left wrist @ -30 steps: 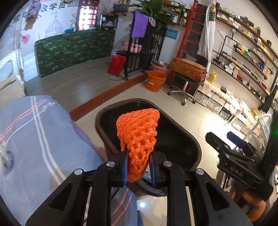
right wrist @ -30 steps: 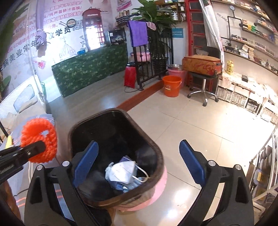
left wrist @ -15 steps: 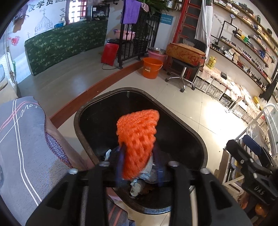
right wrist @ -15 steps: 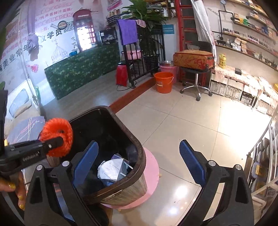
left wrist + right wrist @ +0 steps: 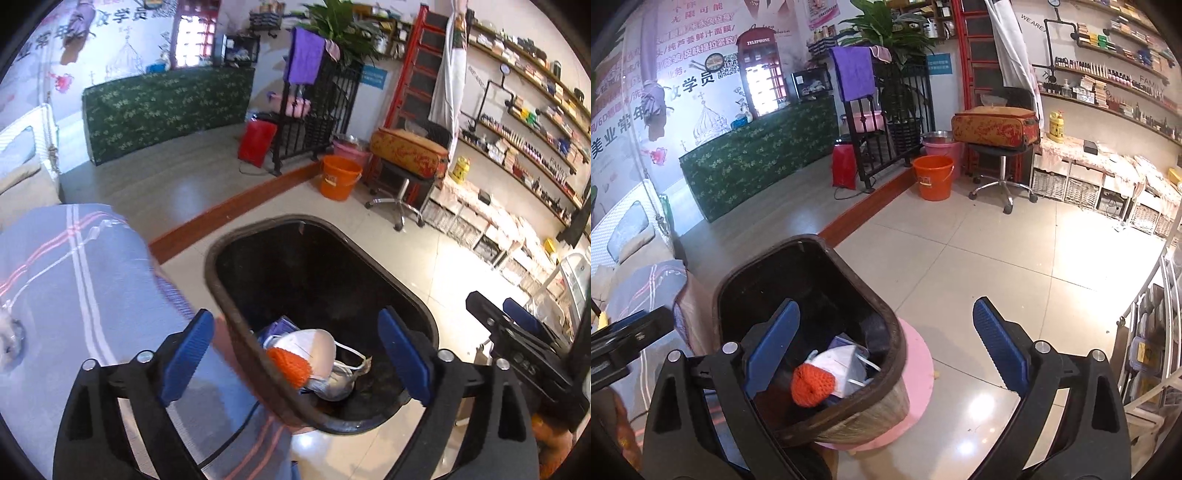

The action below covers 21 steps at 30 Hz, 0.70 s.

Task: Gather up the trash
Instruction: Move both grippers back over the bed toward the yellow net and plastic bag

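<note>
- The orange foam net (image 5: 289, 366) lay inside the dark trash bin (image 5: 413, 299), low against the bin's near wall, touching a white face mask (image 5: 314, 345) that rested beside and partly behind it.
- In the right wrist view the same net (image 5: 812, 384) showed as a rounded orange lump at the bottom of the bin (image 5: 886, 321), pressed against the mask (image 5: 839, 365).
- The left gripper (image 5: 295, 350) hung above the bin with its jaws spread wide; they had just been opening, and nothing was between them at pad level.
- The net sat below and between the two blue pads (image 5: 186, 356), well clear of both, the left pad over the bin's outer edge and the other pad over the bin's opening.
- The right gripper (image 5: 882, 350) was also wide open and empty, its left pad over the bin's mouth and its right pad out over the tiled floor (image 5: 997, 251).
- From the right wrist the net lay just beside that left pad in the picture, yet lower down inside the bin and not touching it.
- The bin stood on a round pink base (image 5: 919, 376).
- A striped grey cloth (image 5: 74, 295) lay just beside the bin on the left.
- An orange bucket (image 5: 339, 178) stood well apart across the floor.
</note>
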Each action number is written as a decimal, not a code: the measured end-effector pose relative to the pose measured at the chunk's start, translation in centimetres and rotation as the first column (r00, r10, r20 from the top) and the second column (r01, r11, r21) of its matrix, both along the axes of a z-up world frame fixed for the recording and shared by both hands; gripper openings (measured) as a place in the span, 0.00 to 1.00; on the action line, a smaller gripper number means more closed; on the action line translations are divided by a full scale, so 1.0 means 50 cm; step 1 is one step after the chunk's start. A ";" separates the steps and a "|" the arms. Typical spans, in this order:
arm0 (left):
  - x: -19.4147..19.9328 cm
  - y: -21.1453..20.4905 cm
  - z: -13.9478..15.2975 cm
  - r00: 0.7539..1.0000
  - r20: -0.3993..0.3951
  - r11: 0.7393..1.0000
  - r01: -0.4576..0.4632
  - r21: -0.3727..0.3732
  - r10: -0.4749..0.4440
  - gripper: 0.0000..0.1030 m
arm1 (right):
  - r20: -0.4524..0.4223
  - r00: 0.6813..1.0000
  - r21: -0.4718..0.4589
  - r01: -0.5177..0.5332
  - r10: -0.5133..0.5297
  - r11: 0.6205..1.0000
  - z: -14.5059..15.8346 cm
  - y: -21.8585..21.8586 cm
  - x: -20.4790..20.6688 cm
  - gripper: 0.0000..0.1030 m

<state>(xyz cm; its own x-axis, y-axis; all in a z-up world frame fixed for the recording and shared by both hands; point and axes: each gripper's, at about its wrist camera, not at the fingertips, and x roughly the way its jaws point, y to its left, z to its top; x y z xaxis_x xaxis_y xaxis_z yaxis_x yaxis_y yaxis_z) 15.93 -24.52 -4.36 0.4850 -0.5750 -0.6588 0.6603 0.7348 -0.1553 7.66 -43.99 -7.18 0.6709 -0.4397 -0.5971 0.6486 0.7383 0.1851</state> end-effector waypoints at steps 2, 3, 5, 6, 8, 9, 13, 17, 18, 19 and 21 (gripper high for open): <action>-0.004 0.029 0.011 0.999 0.030 0.999 -0.039 -0.013 0.040 0.93 | 0.008 1.000 -0.006 -0.007 0.007 1.000 0.003 0.013 0.008 0.91; -0.006 0.044 0.016 0.997 0.045 0.998 -0.060 -0.021 0.061 0.94 | 0.011 1.000 -0.009 -0.016 0.016 1.000 0.005 0.021 0.014 0.91; -0.010 0.081 0.027 0.991 0.074 0.993 -0.110 -0.038 0.112 0.94 | 0.015 0.998 -0.010 -0.055 0.056 0.998 0.009 0.042 0.033 0.91; -0.013 0.101 0.031 0.987 0.087 0.990 -0.131 -0.047 0.135 0.94 | 0.011 0.997 -0.012 -0.082 0.082 0.997 0.011 0.057 0.046 0.91; -0.015 0.130 0.038 0.980 0.103 0.985 -0.164 -0.050 0.168 0.94 | 0.004 0.993 -0.026 -0.120 0.120 0.992 0.016 0.087 0.067 0.91; -0.015 0.144 0.041 0.977 0.109 0.983 -0.180 -0.047 0.184 0.94 | 0.006 0.989 -0.027 -0.150 0.150 0.988 0.020 0.106 0.079 0.91; -0.015 0.212 0.058 0.953 0.148 0.964 -0.260 -0.053 0.265 0.94 | 0.015 0.969 -0.034 -0.246 0.247 0.969 0.033 0.168 0.115 0.91; -0.028 0.291 0.067 0.912 0.184 0.930 -0.359 -0.078 0.367 0.94 | 0.022 0.944 -0.035 -0.327 0.328 0.944 0.043 0.228 0.143 0.91; -0.031 0.310 0.069 0.898 0.193 0.919 -0.386 -0.086 0.395 0.94 | 0.021 0.938 -0.040 -0.345 0.346 0.938 0.046 0.245 0.150 0.91; -0.035 0.327 0.071 0.887 0.196 0.908 -0.408 -0.094 0.418 0.94 | 0.021 0.933 -0.043 -0.358 0.359 0.933 0.048 0.256 0.153 0.91; -0.040 0.349 0.073 0.871 0.201 0.894 -0.440 -0.090 0.449 0.94 | 0.026 0.917 -0.046 -0.397 0.398 0.917 0.052 0.285 0.160 0.91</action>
